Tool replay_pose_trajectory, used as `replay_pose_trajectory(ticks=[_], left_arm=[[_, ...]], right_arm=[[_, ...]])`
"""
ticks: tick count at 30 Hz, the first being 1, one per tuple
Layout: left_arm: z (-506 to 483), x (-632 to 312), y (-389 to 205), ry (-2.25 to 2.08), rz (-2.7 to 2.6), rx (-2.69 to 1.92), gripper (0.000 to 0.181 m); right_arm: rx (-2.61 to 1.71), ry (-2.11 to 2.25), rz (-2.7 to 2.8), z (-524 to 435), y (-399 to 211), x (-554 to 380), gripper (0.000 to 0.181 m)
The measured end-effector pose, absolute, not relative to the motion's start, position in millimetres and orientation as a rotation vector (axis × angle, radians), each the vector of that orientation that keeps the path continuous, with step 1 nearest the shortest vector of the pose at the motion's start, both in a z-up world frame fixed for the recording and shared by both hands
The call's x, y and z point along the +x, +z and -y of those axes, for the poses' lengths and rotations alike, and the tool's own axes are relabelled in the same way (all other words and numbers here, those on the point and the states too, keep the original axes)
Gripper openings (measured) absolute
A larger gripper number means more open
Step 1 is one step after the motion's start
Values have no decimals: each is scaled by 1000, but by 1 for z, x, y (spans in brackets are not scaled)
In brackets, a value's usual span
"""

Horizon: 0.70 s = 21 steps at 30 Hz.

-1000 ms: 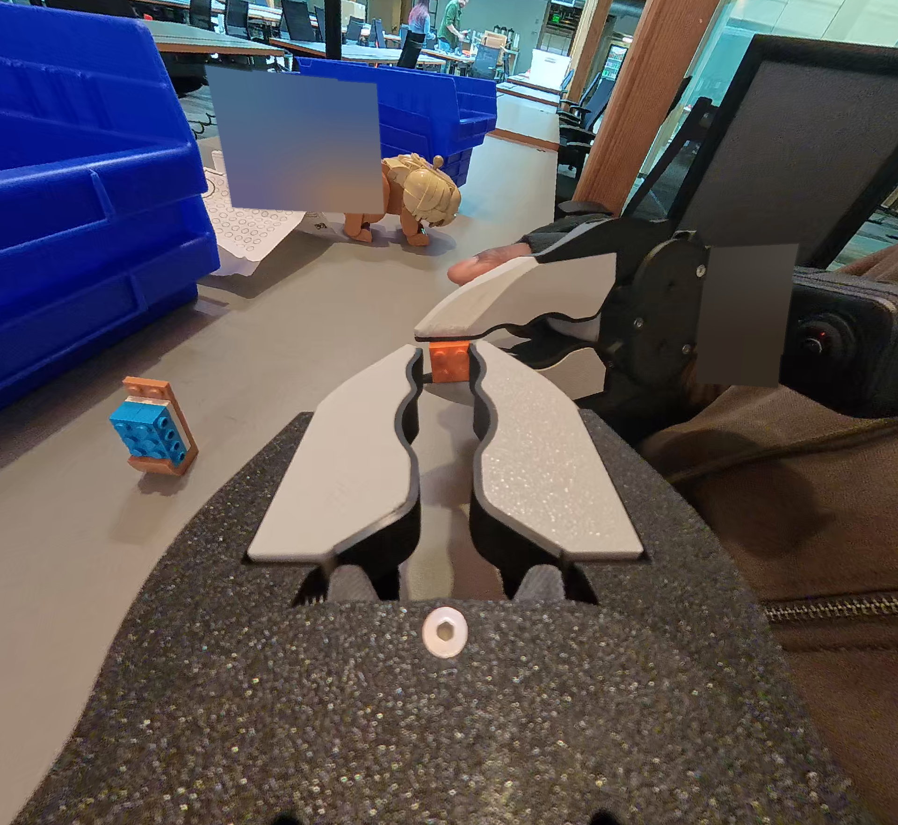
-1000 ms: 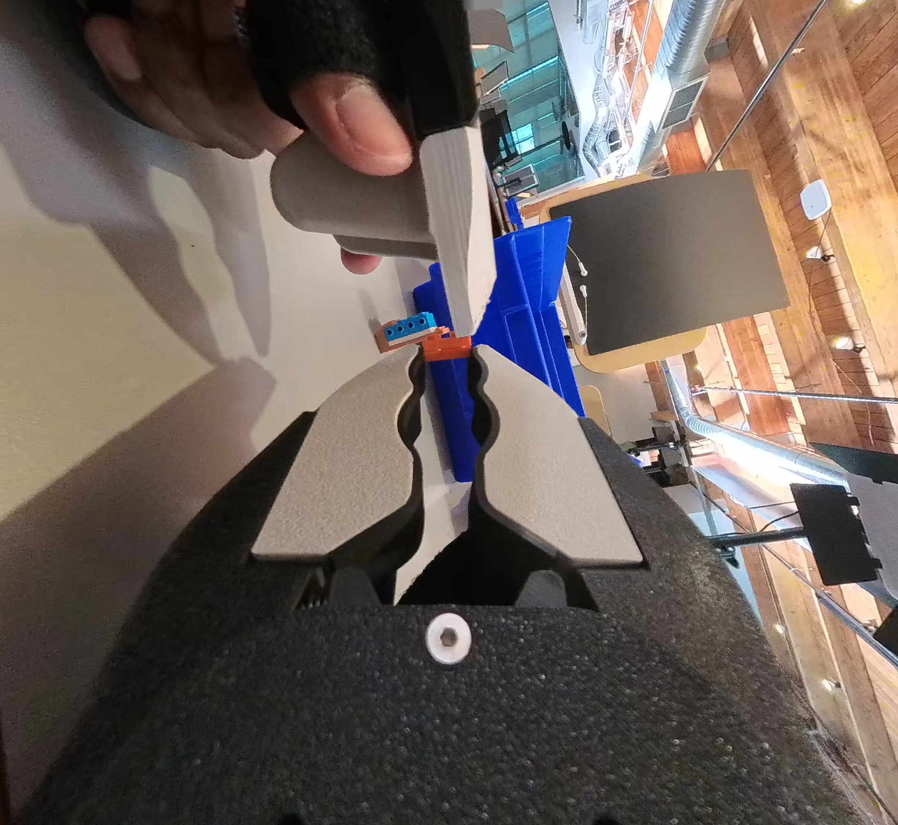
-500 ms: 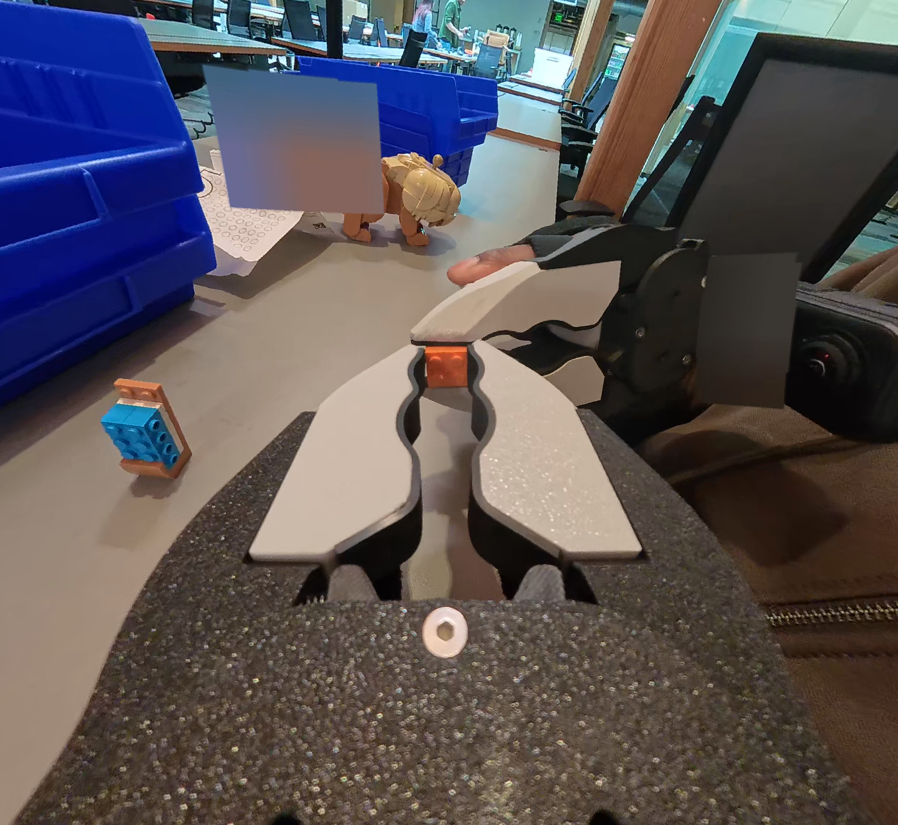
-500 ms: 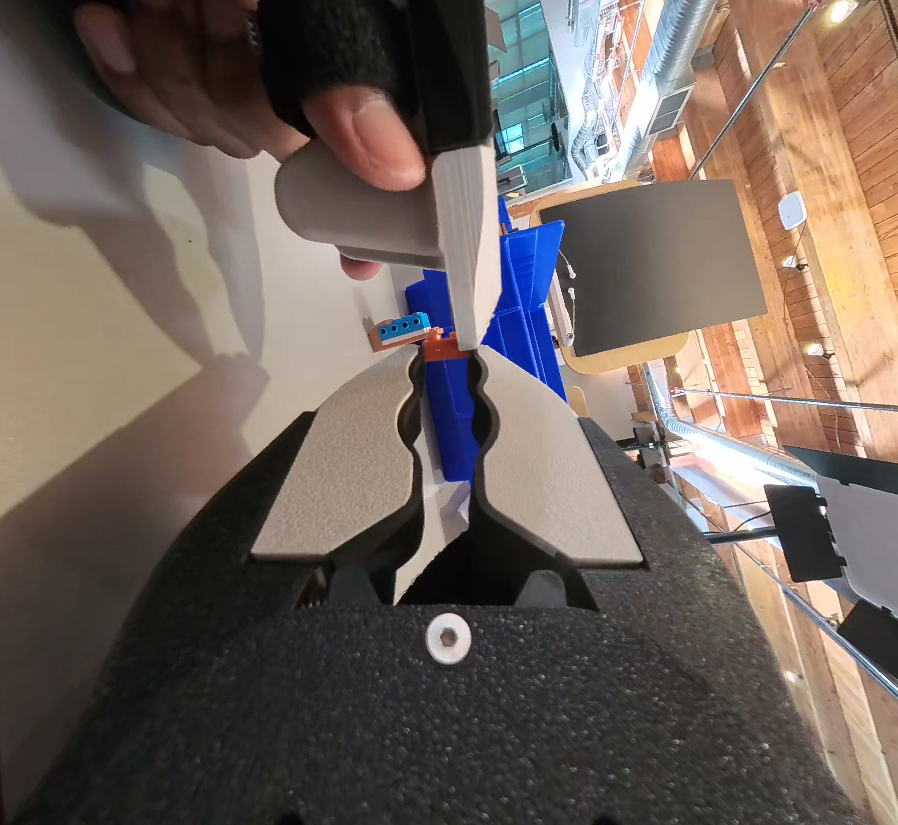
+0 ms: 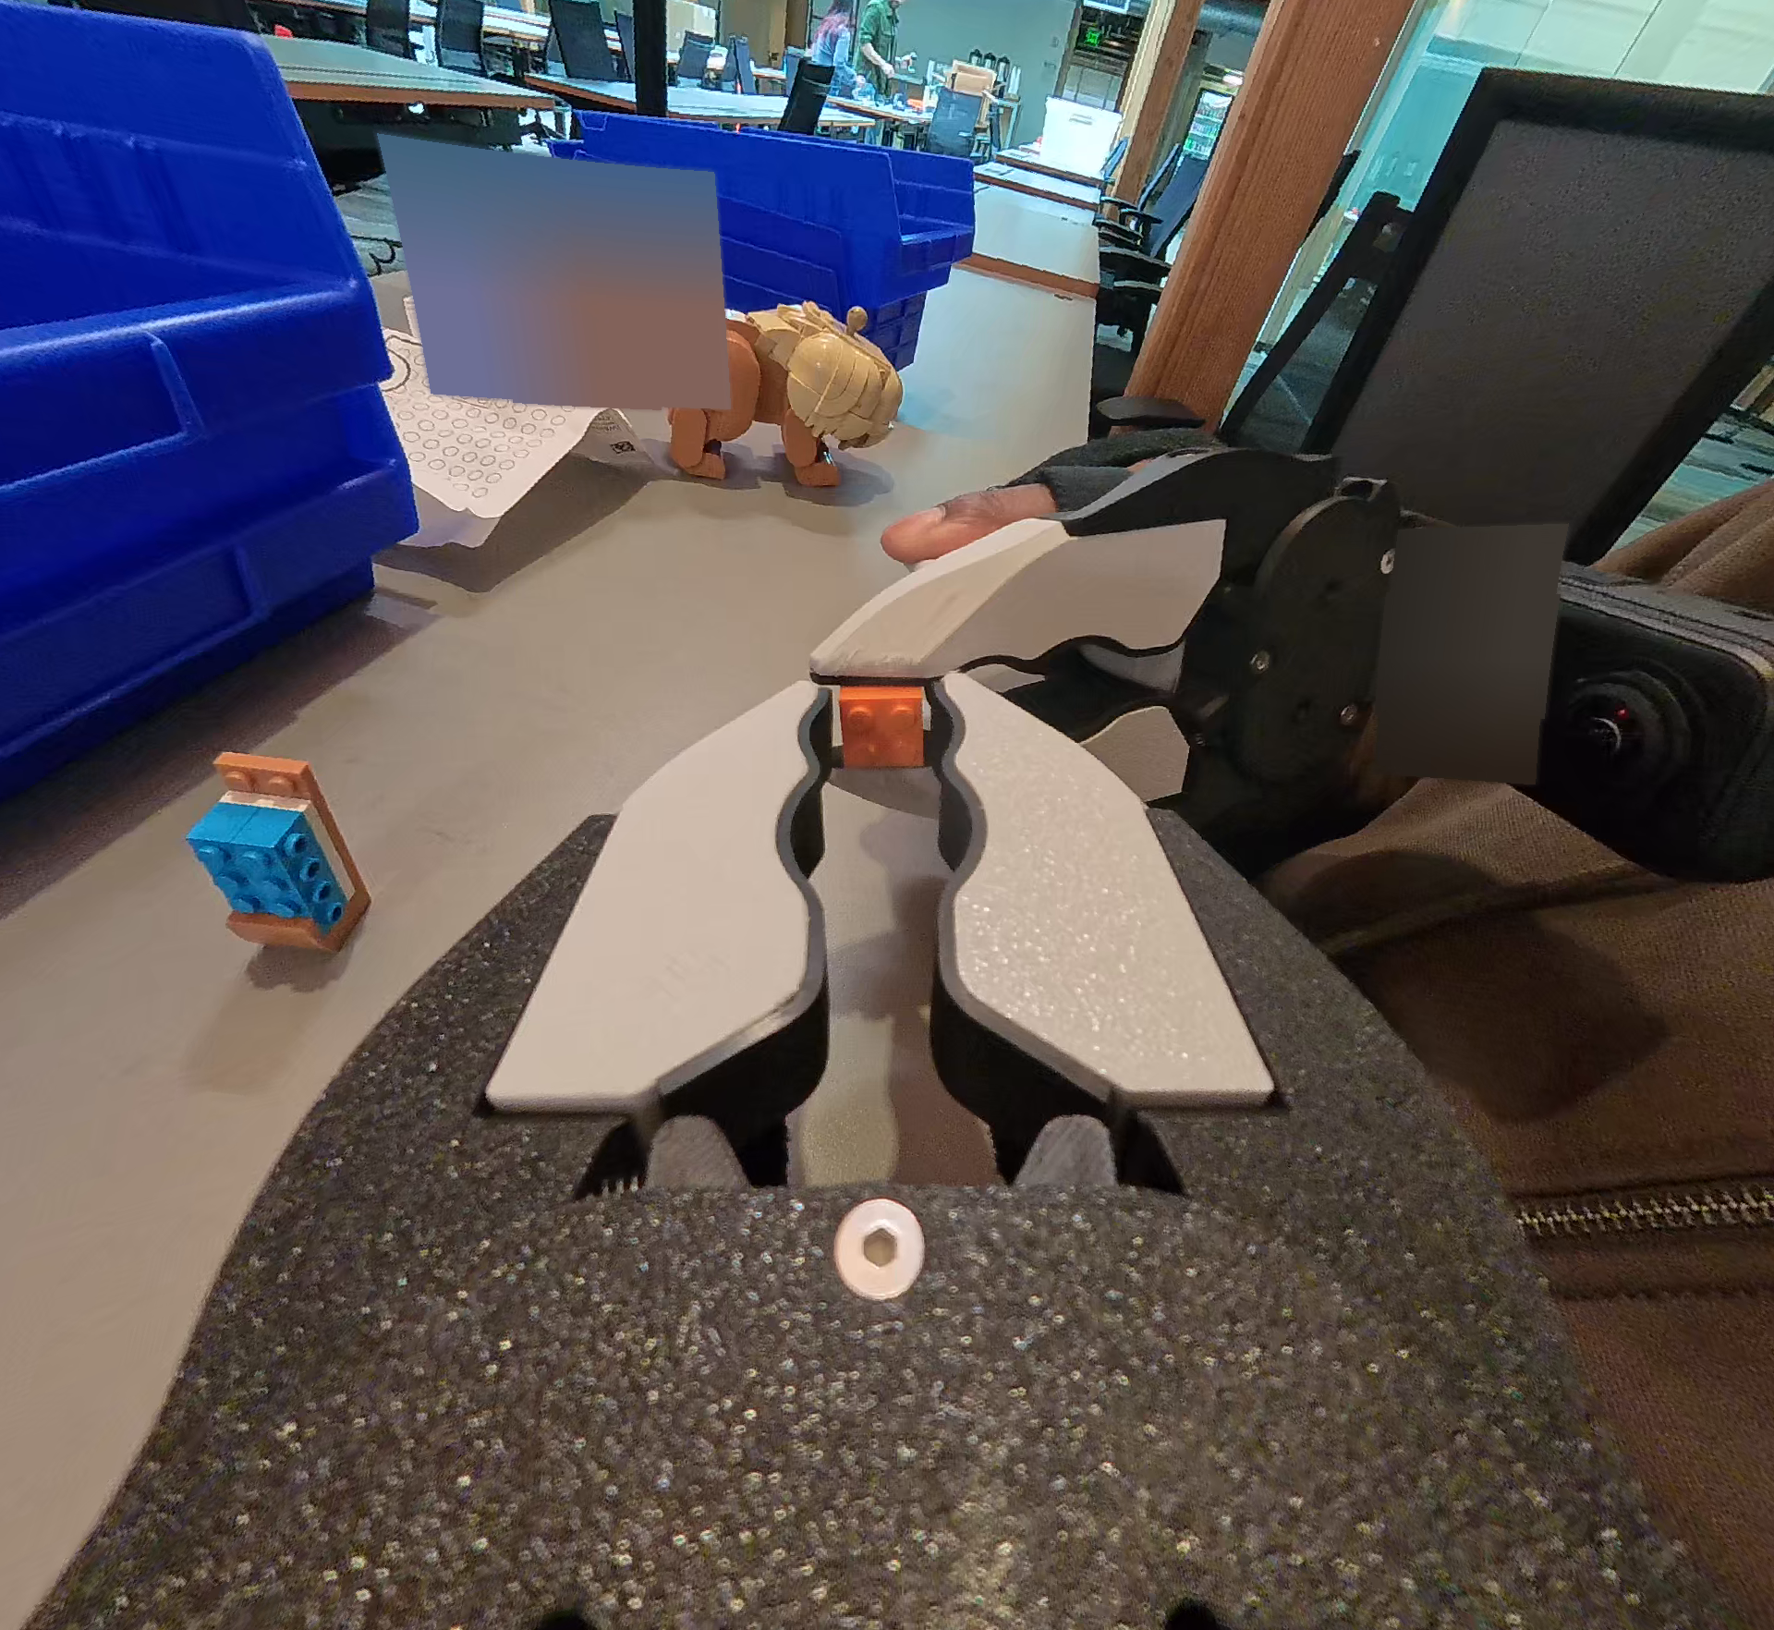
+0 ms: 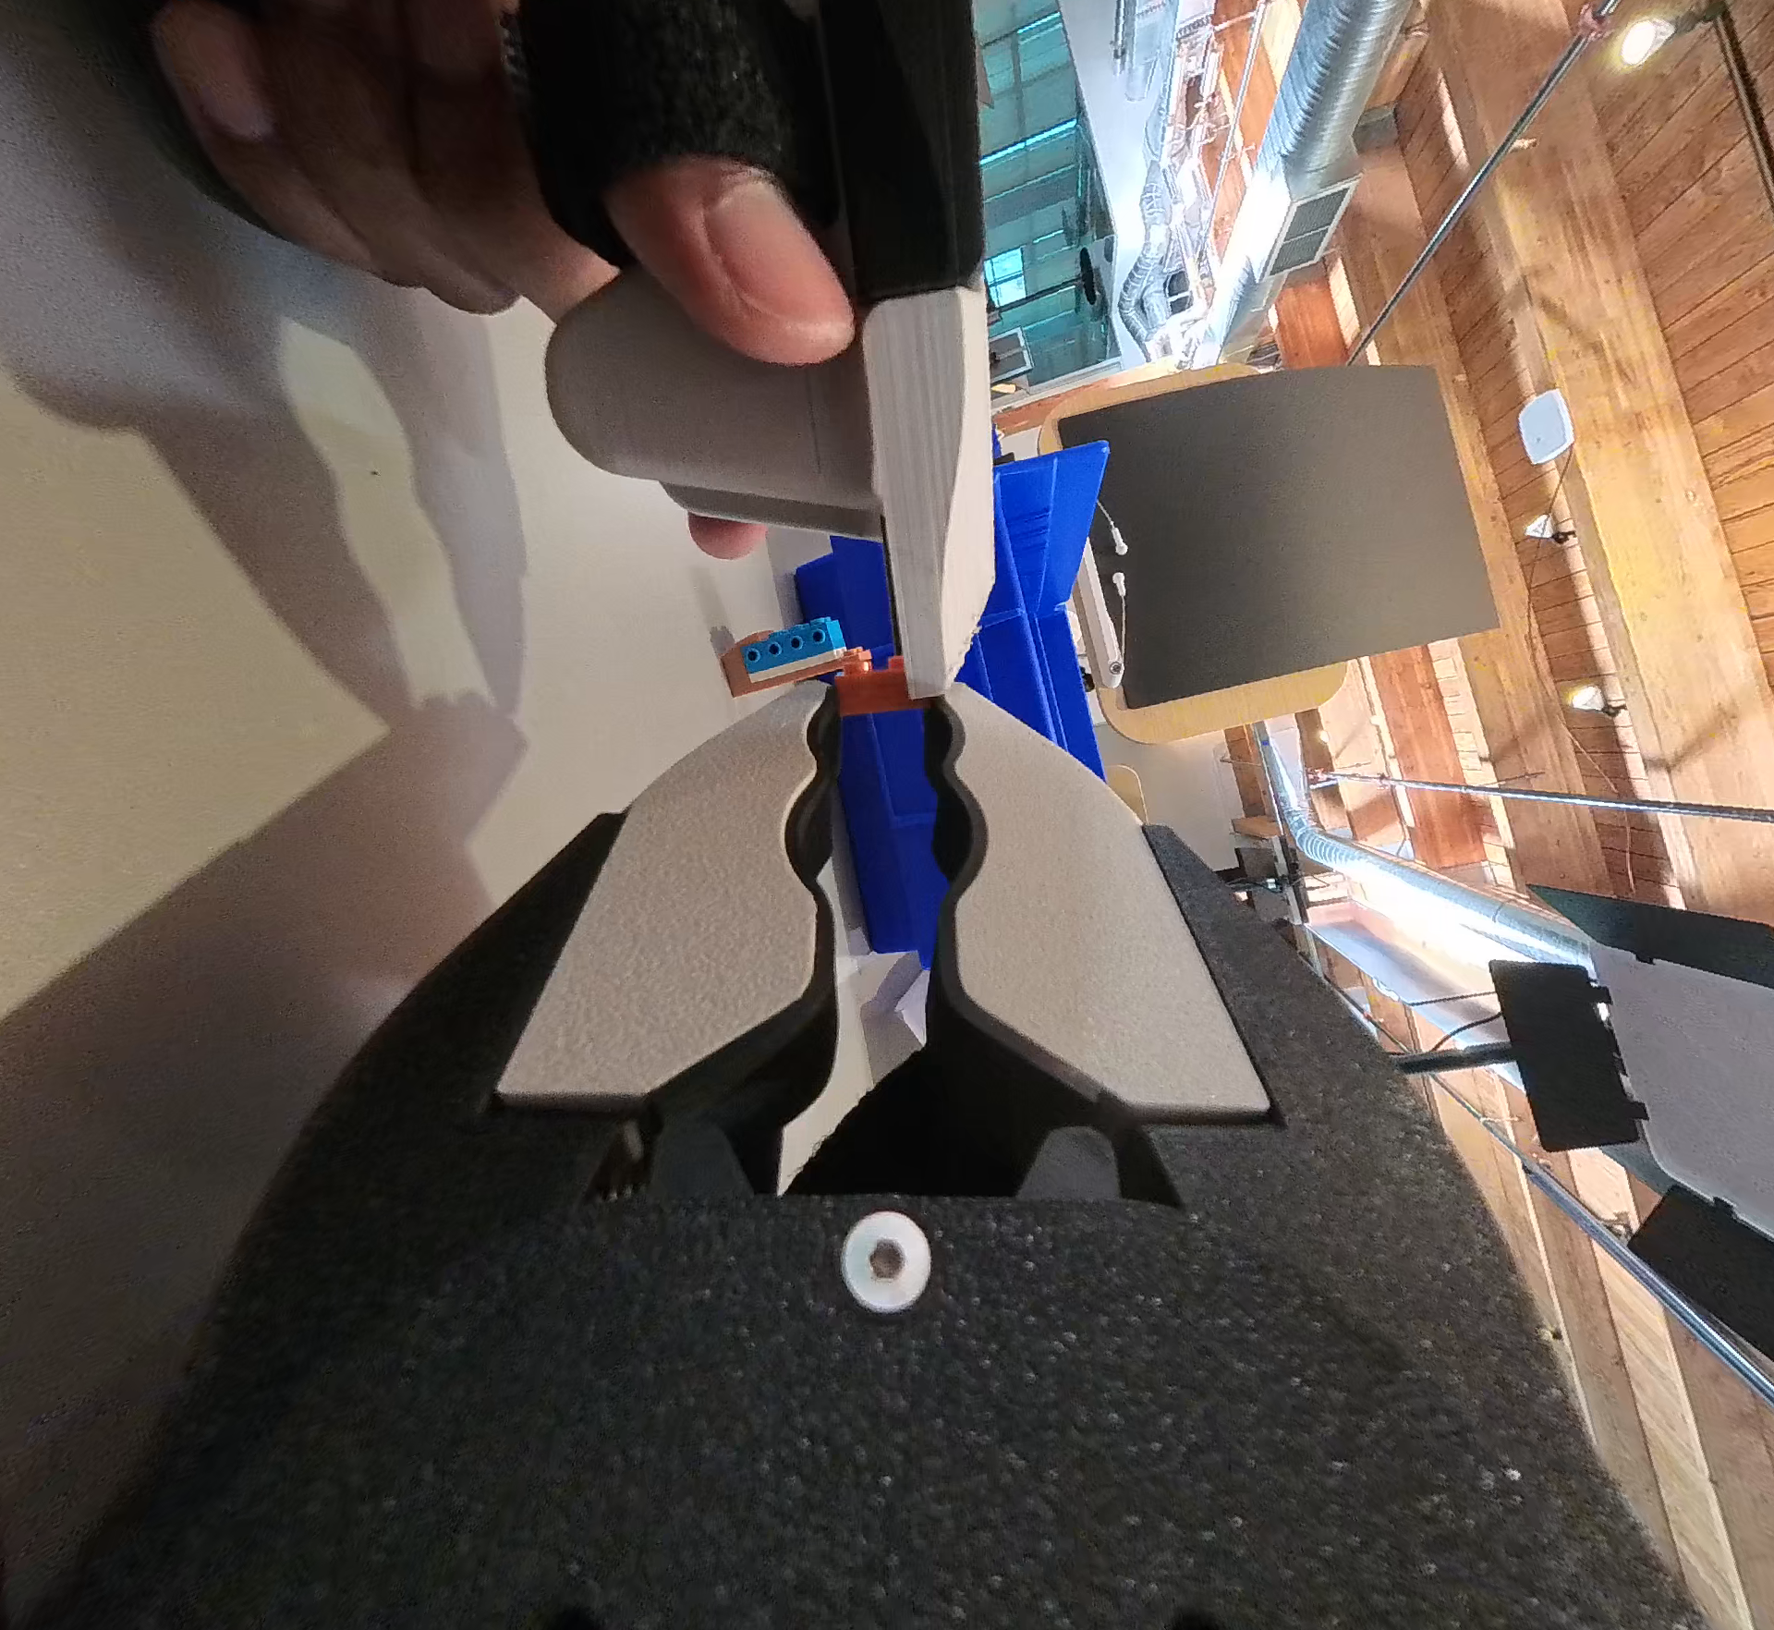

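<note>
My left gripper (image 5: 876,705) is shut on a small orange brick (image 5: 878,725) and holds it above the grey table (image 5: 576,672). My right gripper (image 6: 885,705) comes in from the right and is shut on the same orange brick (image 6: 872,689). Its upper finger (image 5: 989,614) lies flat across the brick's top. In the right wrist view, the left gripper's finger (image 6: 926,509) comes down from above onto the brick, held by a gloved hand (image 6: 384,96). A small blue-and-brown brick assembly (image 5: 278,854) leans on the table to the left, and also shows in the right wrist view (image 6: 787,653).
A large blue bin (image 5: 173,393) stands at the left and another (image 5: 826,221) farther back. A tan brick lion (image 5: 816,393) and a printed paper sheet (image 5: 480,451) lie between them. A black screen (image 5: 1555,317), a wooden post (image 5: 1277,115) and a brown jacket (image 5: 1536,1008) are on the right. The tips of both grippers are at nearly the same place.
Both grippers stay shut on the orange brick. The view has drifted slightly, and a little more of the brick's studded face shows between the left fingertips.
</note>
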<state>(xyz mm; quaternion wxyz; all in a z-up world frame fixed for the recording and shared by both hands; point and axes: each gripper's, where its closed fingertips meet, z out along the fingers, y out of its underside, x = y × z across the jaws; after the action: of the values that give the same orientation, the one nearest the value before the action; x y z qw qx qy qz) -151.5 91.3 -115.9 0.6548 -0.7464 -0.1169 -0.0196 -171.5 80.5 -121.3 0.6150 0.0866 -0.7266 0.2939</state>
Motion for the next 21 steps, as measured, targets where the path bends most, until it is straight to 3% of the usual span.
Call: replay_pose_trajectory(ticks=[21], left_arm=[[-89,-145,-102,-20,188,-1608,15]], right_arm=[[163,795,1645,-77,-109,-165,17]])
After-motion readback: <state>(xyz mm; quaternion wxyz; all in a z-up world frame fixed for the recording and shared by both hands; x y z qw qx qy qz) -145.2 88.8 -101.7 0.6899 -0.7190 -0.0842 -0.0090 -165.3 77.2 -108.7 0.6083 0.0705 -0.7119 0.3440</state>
